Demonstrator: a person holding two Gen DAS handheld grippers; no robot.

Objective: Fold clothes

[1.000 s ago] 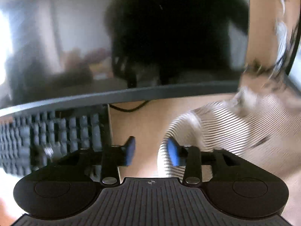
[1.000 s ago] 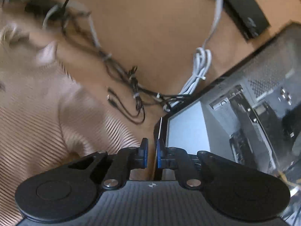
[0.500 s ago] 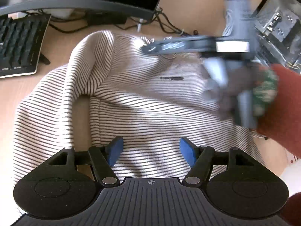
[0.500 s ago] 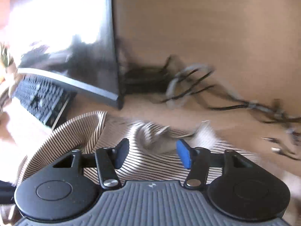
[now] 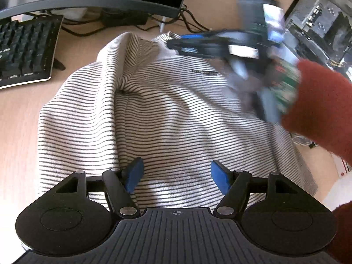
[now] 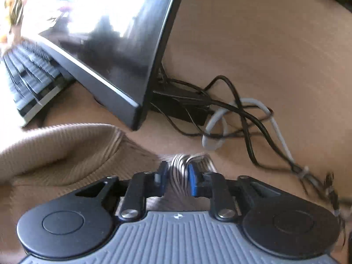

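Observation:
A white sweater with thin dark stripes [image 5: 176, 114] lies spread on the wooden desk [image 5: 17, 118], collar toward the monitor. My left gripper [image 5: 176, 171] hovers open over the sweater's near part, with nothing between its blue pads. My right gripper [image 5: 182, 44], blurred, reaches the collar from the right, held by a hand in a red sleeve [image 5: 323, 103]. In the right wrist view, the right gripper [image 6: 177, 176] has its jaws closing, and bunched striped collar fabric [image 6: 178, 165] fills the gap between the pads. The sweater's shoulder [image 6: 66, 149] bulges to the left.
A black keyboard [image 5: 24, 52] lies at the left, and a curved monitor [image 6: 105, 44] stands just behind the collar. Tangled black and grey cables [image 6: 231, 114] lie on the desk behind the sweater. An open computer case [image 5: 319, 22] stands at the far right.
The left gripper swung from facing the monitor to over the sweater, and its jaws widened. The right gripper swung from the computer case to the collar, opened, then narrowed on the fabric.

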